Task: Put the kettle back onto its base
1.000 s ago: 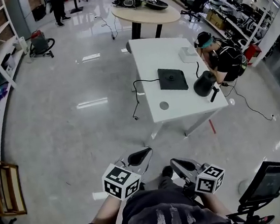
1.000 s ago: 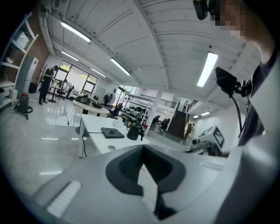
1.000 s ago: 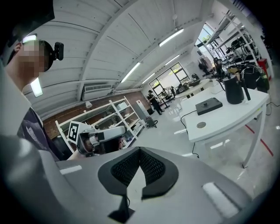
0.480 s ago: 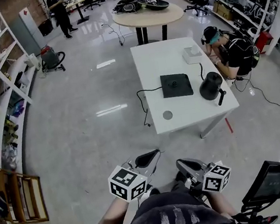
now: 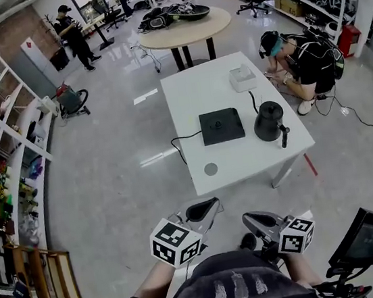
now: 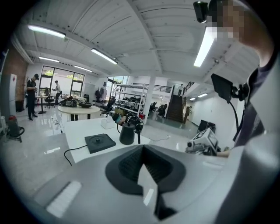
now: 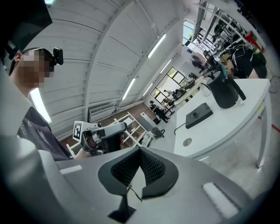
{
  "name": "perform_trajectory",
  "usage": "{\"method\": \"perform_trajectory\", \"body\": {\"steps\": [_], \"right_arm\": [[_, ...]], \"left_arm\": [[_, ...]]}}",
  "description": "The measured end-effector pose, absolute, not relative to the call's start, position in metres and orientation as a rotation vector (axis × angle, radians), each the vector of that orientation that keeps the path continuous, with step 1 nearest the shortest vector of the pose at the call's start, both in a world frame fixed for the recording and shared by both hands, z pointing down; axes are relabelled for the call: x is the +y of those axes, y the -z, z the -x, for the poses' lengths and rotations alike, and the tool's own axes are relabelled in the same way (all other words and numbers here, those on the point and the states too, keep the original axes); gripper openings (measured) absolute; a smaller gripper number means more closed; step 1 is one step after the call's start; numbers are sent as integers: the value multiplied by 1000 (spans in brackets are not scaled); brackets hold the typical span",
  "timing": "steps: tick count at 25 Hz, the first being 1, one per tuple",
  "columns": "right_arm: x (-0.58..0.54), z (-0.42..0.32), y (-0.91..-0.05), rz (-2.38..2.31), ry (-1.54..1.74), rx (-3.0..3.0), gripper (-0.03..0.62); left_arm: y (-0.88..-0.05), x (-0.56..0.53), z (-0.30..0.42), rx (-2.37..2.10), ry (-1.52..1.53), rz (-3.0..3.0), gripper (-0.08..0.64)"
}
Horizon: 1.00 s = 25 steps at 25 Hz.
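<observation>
A person (image 5: pixel 308 61) crouches beside the white table (image 5: pixel 192 89), near a round table (image 5: pixel 214 22).

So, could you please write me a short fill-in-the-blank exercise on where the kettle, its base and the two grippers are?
1. In the head view, the kettle stands on the white table to the ____ of its base.
2. The base carries ____ on top.
3. The left gripper and the right gripper both have their jaws ____.
Missing words: right; nothing; shut
</observation>
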State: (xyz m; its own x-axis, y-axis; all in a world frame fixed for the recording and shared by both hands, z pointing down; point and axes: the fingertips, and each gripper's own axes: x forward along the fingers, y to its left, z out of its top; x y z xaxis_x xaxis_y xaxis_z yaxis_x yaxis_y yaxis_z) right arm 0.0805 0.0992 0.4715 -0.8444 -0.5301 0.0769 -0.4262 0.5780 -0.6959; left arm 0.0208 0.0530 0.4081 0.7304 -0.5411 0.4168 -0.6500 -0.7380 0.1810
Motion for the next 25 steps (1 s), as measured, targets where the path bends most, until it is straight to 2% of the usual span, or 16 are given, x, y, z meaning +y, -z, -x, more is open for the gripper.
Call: {"method": "perform_trajectory", "body": {"steps": [6, 12, 25], "right_arm": [[100, -82, -470, 732, 1111, 2733, 2], [55, -123, -468, 733, 1080, 2745, 2], [4, -124, -473, 956, 1090, 2741, 2]], "left_arm": [[-411, 62, -18, -1009, -506, -2557, 2], [-418, 27, -46, -1058, -528, -2536, 2], [-426, -41, -41, -960, -430, -2566, 2]]}}
